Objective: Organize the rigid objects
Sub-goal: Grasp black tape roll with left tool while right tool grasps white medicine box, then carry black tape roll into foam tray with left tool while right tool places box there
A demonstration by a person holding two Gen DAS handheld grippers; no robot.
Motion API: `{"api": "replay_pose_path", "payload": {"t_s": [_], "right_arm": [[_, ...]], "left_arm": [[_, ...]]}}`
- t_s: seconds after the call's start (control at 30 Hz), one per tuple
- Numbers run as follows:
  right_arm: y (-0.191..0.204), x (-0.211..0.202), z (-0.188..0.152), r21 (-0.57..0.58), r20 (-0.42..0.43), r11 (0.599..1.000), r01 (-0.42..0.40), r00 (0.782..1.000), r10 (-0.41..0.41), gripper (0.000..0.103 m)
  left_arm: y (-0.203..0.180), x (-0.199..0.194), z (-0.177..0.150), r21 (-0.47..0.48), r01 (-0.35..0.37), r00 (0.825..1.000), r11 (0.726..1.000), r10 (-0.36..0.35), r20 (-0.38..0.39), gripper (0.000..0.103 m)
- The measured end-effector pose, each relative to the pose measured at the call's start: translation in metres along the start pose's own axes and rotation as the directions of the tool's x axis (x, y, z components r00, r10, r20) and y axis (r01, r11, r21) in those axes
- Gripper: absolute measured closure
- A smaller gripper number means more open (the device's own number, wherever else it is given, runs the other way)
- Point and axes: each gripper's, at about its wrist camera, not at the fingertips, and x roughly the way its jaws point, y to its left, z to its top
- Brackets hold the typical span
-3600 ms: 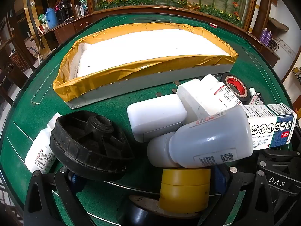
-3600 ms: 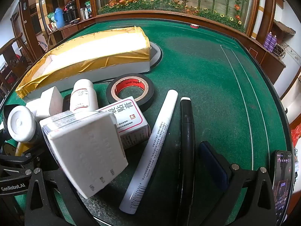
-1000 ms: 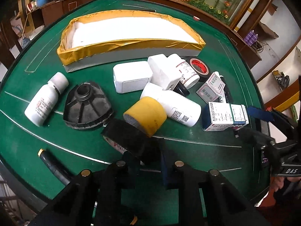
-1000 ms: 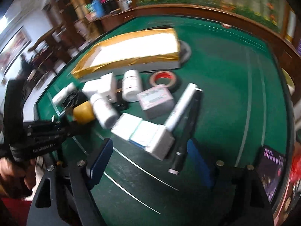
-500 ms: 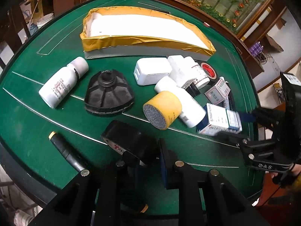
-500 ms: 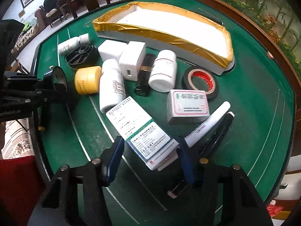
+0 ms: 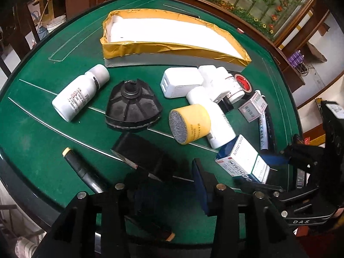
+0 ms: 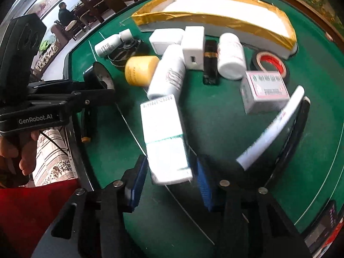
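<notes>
Right gripper (image 8: 169,185): jaws spread, one pad on either side of the blue-and-white carton (image 8: 165,137), contact not clear; carton near the table's (image 7: 32,129) front edge. Left gripper (image 7: 169,185): jaws apart around the near end of a black tape roll (image 7: 142,152), grip cannot be told. Foil-edged tray (image 7: 172,47) sits toward the far edge. Yellow cylinder (image 7: 190,123) touches a white bottle (image 7: 215,118) mid-table; a black cap (image 7: 132,107) lies beside them.

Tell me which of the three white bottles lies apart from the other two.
The small-capped bottle, alone beside the black ribbed part; the large bottle and the red-labelled bottle lie together in the pile.
</notes>
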Motion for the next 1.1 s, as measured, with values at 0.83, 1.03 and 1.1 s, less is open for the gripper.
{"api": "replay_pose_path", "payload": {"t_s": [0.83, 1.03, 1.1], "right_arm": [[0.0, -0.023, 0.009, 0.066, 0.087, 0.997, 0.032, 0.995, -0.037, 0.067], [-0.01, -0.048, 0.018, 0.115, 0.158, 0.993, 0.037, 0.986, -0.055, 0.067], [-0.014, -0.054, 0.021, 0.128, 0.177, 0.991, 0.042, 0.982, -0.065, 0.067]], "left_arm": [[-0.011, -0.031, 0.026, 0.089, 0.112, 0.99, 0.99, -0.119, 0.078, 0.096], [-0.02, -0.041, 0.054, 0.135, 0.118, 0.988, 0.984, -0.13, 0.08, 0.096], [-0.022, -0.041, 0.065, 0.15, 0.113, 0.989, 0.982, -0.126, 0.079, 0.096]]}}
